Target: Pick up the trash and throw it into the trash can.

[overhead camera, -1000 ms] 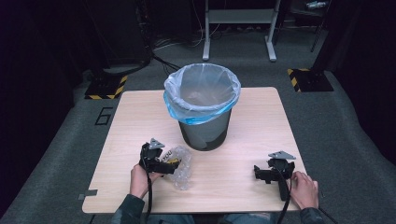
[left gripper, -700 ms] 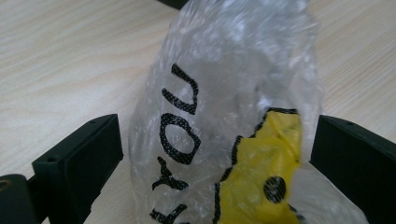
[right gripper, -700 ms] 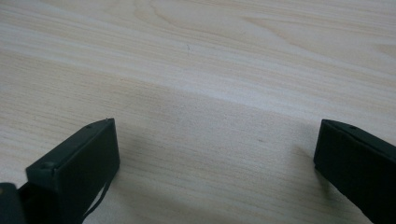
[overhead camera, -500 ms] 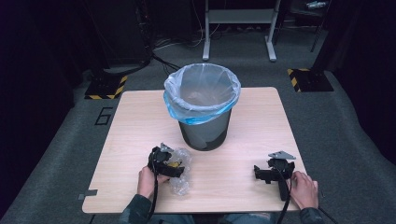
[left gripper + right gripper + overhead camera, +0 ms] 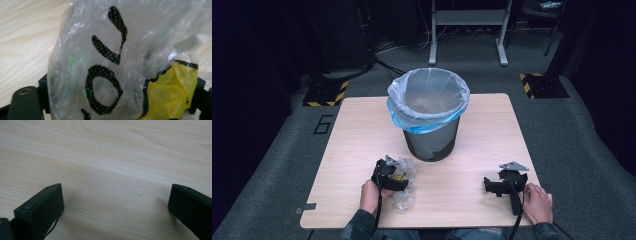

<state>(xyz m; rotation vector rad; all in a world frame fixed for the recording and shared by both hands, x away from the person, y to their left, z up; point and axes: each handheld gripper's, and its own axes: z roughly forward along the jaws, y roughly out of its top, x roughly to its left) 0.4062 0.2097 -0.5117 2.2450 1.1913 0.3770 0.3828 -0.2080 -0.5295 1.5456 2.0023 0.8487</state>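
A crumpled clear plastic bag [image 5: 404,187] with black print and a yellow patch [image 5: 172,92] lies on the wooden table [image 5: 357,135] near its front edge. My left gripper [image 5: 393,174] is down over the bag. In the left gripper view the bag [image 5: 82,50] spans the gap between the two black jaws, which have just been closing toward its sides. Whether the pads press on it is unclear. My right gripper [image 5: 492,186] rests low at the front right, held by a hand. Its jaws [image 5: 116,195] stand wide open over bare wood.
A dark waste bin [image 5: 432,142] lined with a pale blue bag [image 5: 427,112] stands at the table's middle, just behind and to the right of the left gripper. A metal stand [image 5: 467,30] is on the floor beyond the table.
The left hand and gripper have moved right and down onto the plastic bag, which is now between the jaws. The right hand has stayed in place.
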